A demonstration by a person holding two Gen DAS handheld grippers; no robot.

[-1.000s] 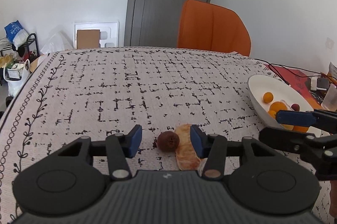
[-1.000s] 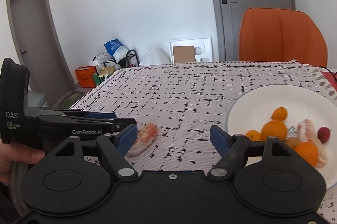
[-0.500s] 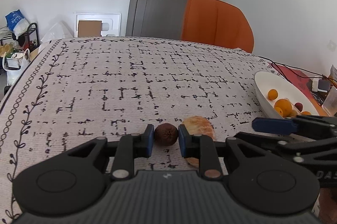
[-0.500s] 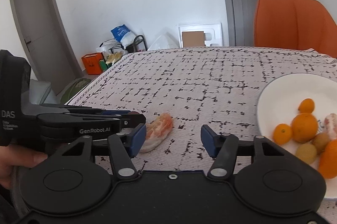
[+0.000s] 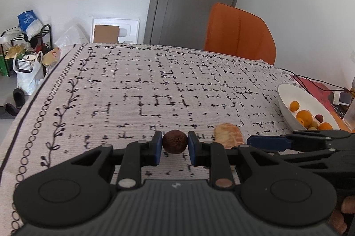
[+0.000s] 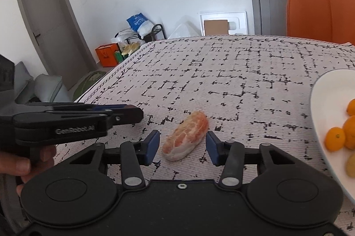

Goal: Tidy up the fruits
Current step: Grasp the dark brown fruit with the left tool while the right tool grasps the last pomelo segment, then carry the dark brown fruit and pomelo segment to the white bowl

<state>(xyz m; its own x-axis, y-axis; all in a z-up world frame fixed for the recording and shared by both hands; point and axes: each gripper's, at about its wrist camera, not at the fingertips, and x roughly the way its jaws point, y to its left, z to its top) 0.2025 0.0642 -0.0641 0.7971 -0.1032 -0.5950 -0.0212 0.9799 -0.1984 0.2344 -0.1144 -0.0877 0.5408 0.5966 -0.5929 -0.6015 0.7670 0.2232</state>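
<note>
A: Left gripper (image 5: 175, 148), what do you see?

B: From my station, its blue pads (image 5: 157, 147) press on both sides of a small brown fruit (image 5: 175, 141). Clamped on it. The fruit sits low over the patterned cloth (image 5: 155, 85); whether it touches the cloth, I cannot tell.

A: And the right gripper (image 6: 183, 148)?

B: Its jaws have just been closing. The peeled citrus piece (image 6: 185, 136) lies on the cloth between them, tilted, its far end toward the right pad. There is a gap at the left pad; at the right pad the gap is very thin. I read no grip: not clamped.

A: How do the two fruits lie?

B: In the left view the citrus piece (image 5: 228, 136) lies just right of the brown fruit, apart from it. The right gripper's fingers (image 5: 269, 143) reach in from the right beside it.

A: The plate?

B: White plate (image 6: 319, 116) at the right edge of the table, near the citrus piece. It holds several small oranges (image 6: 335, 139); the left view also shows a small red fruit (image 5: 319, 118) among them.

A: Anything else?

B: An orange chair (image 5: 239, 32) stands behind the table. A hand (image 6: 24, 164) holds the left gripper's grip.
</note>
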